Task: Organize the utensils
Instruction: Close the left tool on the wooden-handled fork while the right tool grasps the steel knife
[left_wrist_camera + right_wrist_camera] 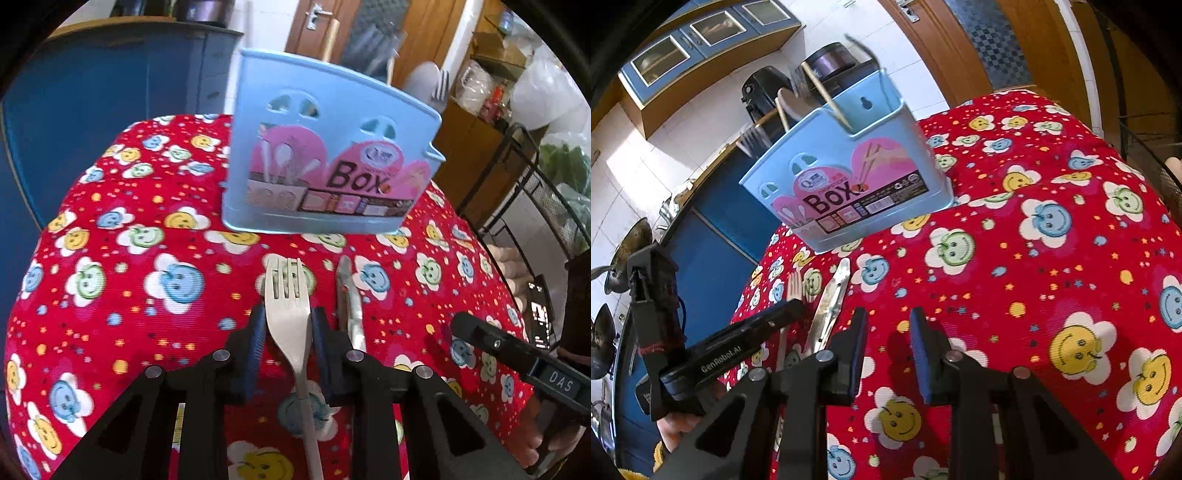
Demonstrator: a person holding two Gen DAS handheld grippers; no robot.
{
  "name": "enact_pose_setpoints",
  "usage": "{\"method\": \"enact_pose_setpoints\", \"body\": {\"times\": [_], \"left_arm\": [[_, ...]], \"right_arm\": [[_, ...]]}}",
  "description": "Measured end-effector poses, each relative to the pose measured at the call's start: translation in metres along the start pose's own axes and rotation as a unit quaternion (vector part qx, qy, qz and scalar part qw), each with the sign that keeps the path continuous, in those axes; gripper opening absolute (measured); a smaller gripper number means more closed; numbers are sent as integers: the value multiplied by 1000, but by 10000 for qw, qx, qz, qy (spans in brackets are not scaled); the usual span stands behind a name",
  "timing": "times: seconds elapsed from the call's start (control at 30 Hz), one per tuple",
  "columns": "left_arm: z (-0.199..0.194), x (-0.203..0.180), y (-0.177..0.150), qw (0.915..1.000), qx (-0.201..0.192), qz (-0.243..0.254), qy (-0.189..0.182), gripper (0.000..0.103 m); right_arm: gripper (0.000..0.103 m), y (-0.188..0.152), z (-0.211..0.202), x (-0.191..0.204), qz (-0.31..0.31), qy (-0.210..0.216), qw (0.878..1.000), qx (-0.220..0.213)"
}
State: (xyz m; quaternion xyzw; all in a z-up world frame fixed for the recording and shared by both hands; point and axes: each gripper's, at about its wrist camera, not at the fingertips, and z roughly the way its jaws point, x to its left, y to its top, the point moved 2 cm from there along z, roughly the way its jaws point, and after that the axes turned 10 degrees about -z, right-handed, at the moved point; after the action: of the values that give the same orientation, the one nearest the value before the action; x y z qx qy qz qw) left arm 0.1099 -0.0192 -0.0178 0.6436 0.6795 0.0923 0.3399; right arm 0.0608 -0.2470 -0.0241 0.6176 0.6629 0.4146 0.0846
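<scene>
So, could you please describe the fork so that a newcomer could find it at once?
Start at the blue utensil box standing on the red smiley-patterned cloth. In front of it lie two utensils; the fork is the pale one with tines, between the left tool pads, unlike the shiny tongs beside it.

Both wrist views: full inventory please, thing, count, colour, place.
utensil box: 1, light blue with pink label, upright at far side of the table.
utensils in the box: several, wooden sticks and blurred metal ends, standing out of its top.
fork: 1, silver, lying on the cloth in front of the box, tines toward it.
peeler: 1, silver metal, lying just right of the fork.
tablecloth: 1, red with smiley flowers, covers the table.
left gripper: black, blue pads either side of the fork; contact unclear.
right gripper: black, blue pads, nothing between them, over bare cloth.
</scene>
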Motion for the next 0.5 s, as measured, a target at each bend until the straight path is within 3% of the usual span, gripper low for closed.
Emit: {"method": "enact_pose_setpoints", "body": {"times": [0.33, 0.5], "left_arm": [[-25, 22, 8, 9995, -297, -134, -46, 26], [-31, 30, 9, 9991, -366, -201, -83, 26]], "right_arm": [[26, 1, 29, 28, -129, 420, 9982, 410], [26, 4, 47, 41, -274, 400, 9969, 613]]}}
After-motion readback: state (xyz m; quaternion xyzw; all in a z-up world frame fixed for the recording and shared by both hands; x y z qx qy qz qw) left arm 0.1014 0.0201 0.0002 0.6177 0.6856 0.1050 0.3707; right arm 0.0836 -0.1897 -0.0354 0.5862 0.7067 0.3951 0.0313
